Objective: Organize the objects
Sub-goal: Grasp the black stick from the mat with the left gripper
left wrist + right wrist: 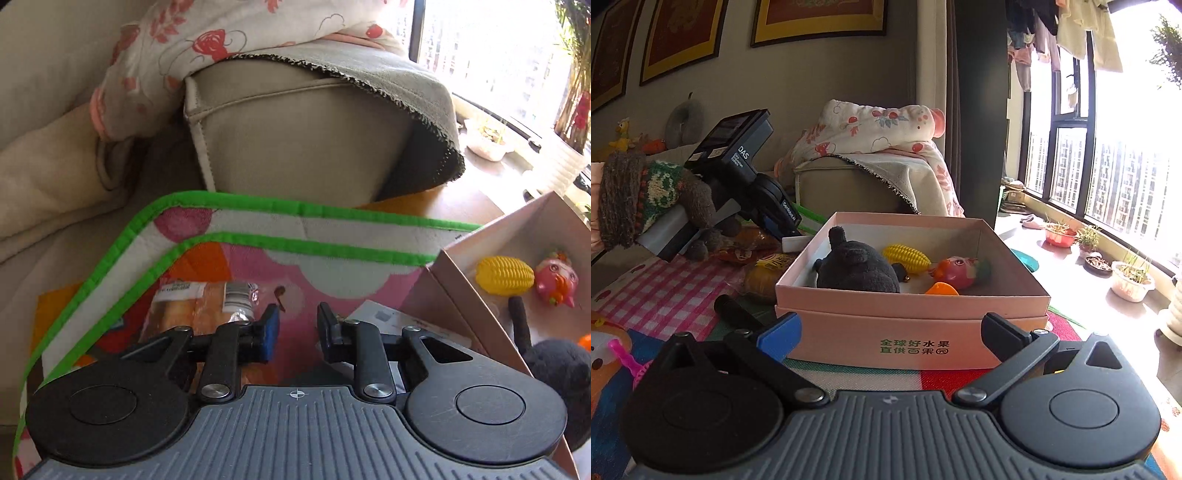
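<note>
Hovering low over the play mat (236, 229), the left gripper (297, 325) has its fingers drawn nearly together, pinching nothing. Just past them lies a wrapped bread pack (199, 306), and a white card (391, 319) sits beside the box (439, 291). The right gripper (892, 334) faces that pink box (912, 332) with fingers spread wide and empty. Inside the box rest a black plush (858, 273), a yellow corn toy (907, 258), a pink pig toy (960, 271) and an orange piece (942, 288), perhaps another toy. Beyond stands a sofa arm (849, 184) draped with a floral blanket (882, 127).
</note>
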Demonstrator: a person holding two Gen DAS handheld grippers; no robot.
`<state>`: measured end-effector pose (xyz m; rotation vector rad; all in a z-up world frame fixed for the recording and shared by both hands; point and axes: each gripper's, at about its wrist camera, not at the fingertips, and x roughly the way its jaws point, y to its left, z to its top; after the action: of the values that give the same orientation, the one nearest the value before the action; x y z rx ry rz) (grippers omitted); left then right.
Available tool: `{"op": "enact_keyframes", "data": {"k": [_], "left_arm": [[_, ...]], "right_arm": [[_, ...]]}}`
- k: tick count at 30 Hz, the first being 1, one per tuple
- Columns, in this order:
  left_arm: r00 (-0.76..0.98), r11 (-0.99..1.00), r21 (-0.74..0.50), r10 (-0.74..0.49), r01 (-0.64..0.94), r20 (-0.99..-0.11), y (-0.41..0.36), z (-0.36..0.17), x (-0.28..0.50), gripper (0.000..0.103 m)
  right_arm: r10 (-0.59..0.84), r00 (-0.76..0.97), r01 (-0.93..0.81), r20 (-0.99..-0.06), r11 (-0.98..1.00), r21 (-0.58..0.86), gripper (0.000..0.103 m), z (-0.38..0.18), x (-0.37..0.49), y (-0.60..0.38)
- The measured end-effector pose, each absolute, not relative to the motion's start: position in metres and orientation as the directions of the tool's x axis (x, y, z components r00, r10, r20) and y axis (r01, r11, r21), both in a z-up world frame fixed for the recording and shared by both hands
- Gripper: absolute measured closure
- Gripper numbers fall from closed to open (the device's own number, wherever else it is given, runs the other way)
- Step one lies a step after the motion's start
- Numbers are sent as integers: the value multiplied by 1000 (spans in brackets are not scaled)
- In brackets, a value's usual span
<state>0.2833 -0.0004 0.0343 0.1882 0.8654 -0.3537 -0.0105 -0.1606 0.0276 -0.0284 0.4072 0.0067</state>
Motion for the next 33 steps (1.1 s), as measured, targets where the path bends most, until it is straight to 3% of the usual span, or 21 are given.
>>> {"op": "enact_keyframes", "data": {"k": [6,10,12,15,19,23,26,33], "left_arm": [[548,892,-11,-287,451,-785,18,31,212,78],[581,907,-123,-357,403,-732,47,41,171,78],[590,867,-148,-439,476,-678,57,51,137,78],[537,796,-121,-503,593,-677,59,53,99,76],[500,772,-89,-490,630,-714,57,40,70,75],[467,765,-145,-519,627,-716,53,33,60,75],[439,740,-78,-477,669,-761,34,27,50,75],[521,841,-65,-392,538,-758,20,25,53,75]], "right_arm": [[-1,909,-9,-417,1000,-23,0,26,-7,-162],[-5,905,0,-425,1000,-11,0,26,-6,-164],[-7,907,2,-422,1000,-11,0,26,-6,-164],[-5,908,-3,-420,1000,-20,0,26,-7,-162],[-5,907,-4,-421,1000,-21,0,26,-8,-162],[-23,909,15,-415,1000,-23,0,26,-9,-162],[-34,911,29,-411,999,-18,0,27,-10,-164],[-46,913,43,-406,999,-16,0,26,-11,-165]]}}
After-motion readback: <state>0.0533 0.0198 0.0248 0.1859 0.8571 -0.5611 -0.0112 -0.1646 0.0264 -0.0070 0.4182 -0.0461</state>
